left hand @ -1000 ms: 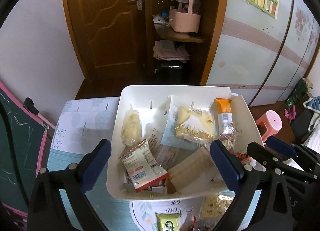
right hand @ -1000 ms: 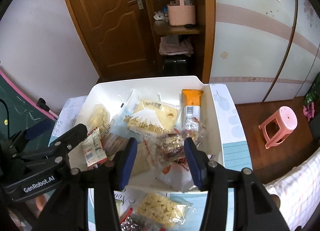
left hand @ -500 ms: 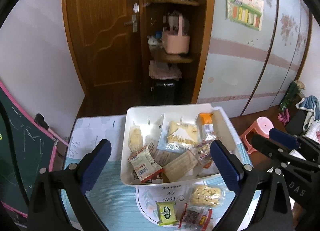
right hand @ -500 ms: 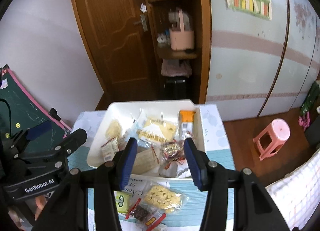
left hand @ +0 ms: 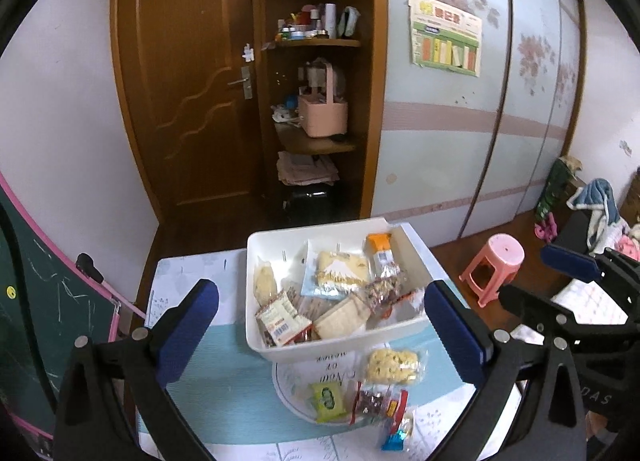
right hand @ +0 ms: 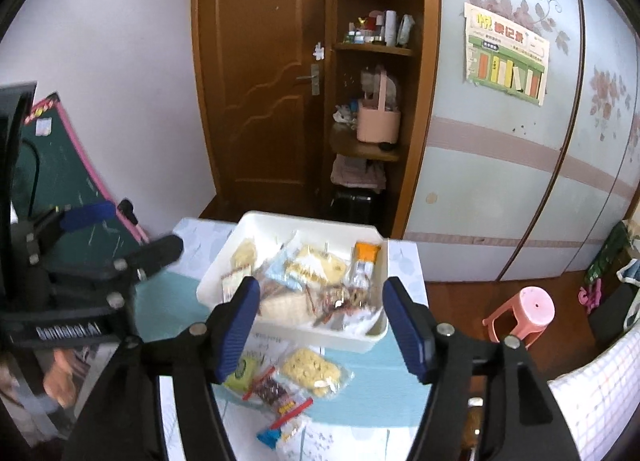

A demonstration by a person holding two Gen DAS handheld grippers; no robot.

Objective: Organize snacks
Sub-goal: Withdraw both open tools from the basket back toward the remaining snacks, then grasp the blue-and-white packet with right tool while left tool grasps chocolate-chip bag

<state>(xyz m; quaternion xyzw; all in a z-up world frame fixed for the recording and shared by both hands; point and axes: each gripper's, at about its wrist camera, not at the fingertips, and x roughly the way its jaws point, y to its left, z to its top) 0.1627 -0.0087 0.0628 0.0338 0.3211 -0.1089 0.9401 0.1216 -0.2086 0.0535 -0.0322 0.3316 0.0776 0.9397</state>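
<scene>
Item: snack sorting, both my claws empty above the table (left hand: pixel 224 361).

My left gripper (left hand: pixel 320 325) stands wide apart, nothing between its pads; my right gripper (right hand: pixel 320 325) has its jaws opening, also holding nothing. The white bin (left hand: pixel 320 353) sits at the far end, already stocked with several packets. Loose on the table just in front of it: yellow cracker packet (left hand: pixel 394 366), green packet (left hand: pixel 328 401), dark red-edged packet (left hand: pixel 378 405), small blue-ended wrapper (left hand: pixel 394 439). My judgement: take the cracker packet next, descend squarely, pinch a flat edge so the film won't slip, then lift clear of the bin's near wall.
</scene>
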